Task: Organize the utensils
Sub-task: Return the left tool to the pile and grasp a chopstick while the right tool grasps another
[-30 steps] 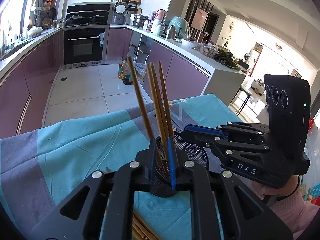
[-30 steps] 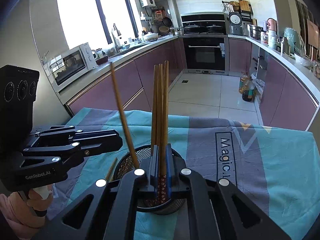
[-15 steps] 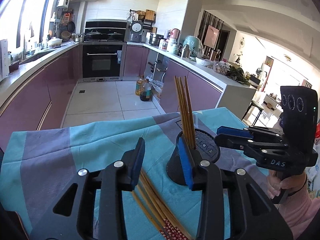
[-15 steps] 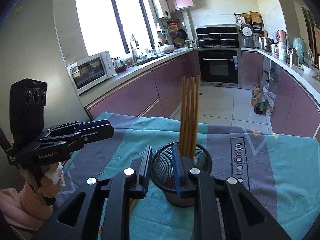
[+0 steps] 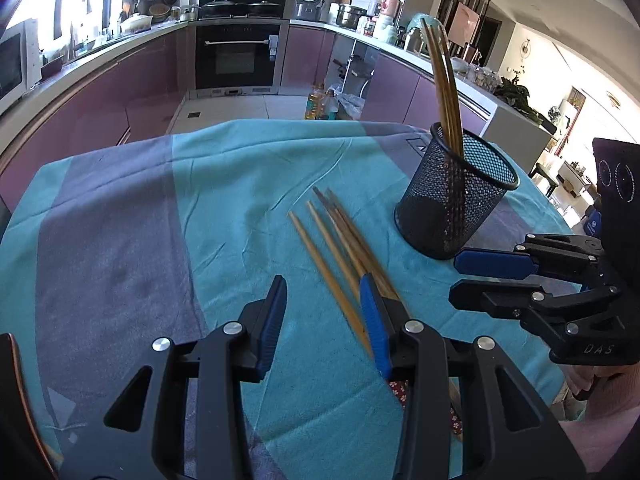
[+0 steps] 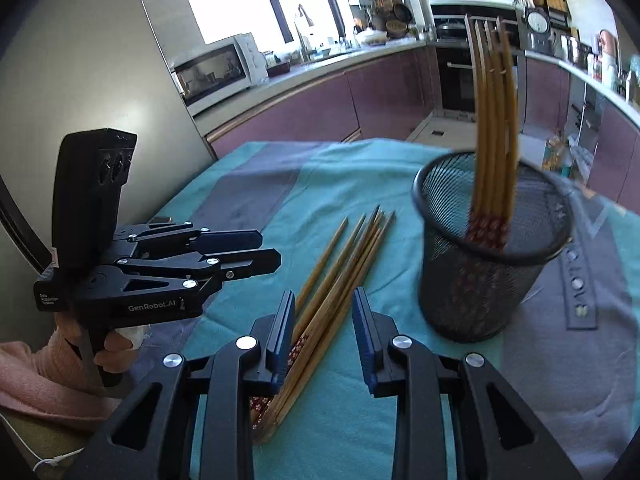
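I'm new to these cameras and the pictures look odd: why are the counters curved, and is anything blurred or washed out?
Both views: fisheye lenses bend the counters and darken the corners. Left wrist view: the bright room at right is washed out; loose chopsticks look sharp. Right wrist view: the window glares white, and the mesh holder and its chopsticks are smeared by motion blur.

You have one black mesh cup (image 6: 490, 248) at the right of the frame holding four chopsticks (image 6: 494, 120), and about five loose chopsticks (image 6: 340, 272) (overlapping, so hard to count) at lower centre.
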Available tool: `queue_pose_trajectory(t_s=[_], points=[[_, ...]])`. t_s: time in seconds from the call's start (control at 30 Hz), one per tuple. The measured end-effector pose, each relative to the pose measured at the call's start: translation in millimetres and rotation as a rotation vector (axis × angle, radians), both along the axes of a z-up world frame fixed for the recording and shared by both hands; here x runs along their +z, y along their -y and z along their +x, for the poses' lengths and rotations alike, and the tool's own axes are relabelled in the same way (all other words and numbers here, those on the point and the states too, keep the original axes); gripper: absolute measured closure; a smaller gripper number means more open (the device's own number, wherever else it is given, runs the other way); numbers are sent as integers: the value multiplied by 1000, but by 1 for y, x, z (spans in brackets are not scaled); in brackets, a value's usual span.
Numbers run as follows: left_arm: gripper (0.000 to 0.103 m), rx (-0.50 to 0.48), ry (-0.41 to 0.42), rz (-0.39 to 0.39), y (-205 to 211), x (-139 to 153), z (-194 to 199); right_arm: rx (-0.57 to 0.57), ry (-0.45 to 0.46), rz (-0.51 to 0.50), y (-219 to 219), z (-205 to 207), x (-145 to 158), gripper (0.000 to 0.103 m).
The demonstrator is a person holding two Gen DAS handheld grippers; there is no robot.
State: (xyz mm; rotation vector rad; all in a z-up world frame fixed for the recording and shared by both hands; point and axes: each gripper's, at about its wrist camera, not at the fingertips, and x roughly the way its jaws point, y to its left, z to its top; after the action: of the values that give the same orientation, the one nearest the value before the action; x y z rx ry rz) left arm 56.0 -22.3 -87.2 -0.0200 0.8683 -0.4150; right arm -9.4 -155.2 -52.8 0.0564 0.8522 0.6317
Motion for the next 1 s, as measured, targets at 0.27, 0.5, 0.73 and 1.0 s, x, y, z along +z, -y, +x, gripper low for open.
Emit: queue_pose_trajectory(t_s=[0.27,0.5,0.73,1.0], points=[[65,8,-23,13,7,-19,-5,-11,-45,-28,-17,8,-21,75],[65,6,-36,20,9,-26,-5,-58,-86,-37,-20,16,-37,86],[66,-17,-42,33,16,-30,-1,-102,-112,18,-4,18,-37,96],[66,-42,-72,68,32,-40,11,-143,-127,22,8,20,-40,96]])
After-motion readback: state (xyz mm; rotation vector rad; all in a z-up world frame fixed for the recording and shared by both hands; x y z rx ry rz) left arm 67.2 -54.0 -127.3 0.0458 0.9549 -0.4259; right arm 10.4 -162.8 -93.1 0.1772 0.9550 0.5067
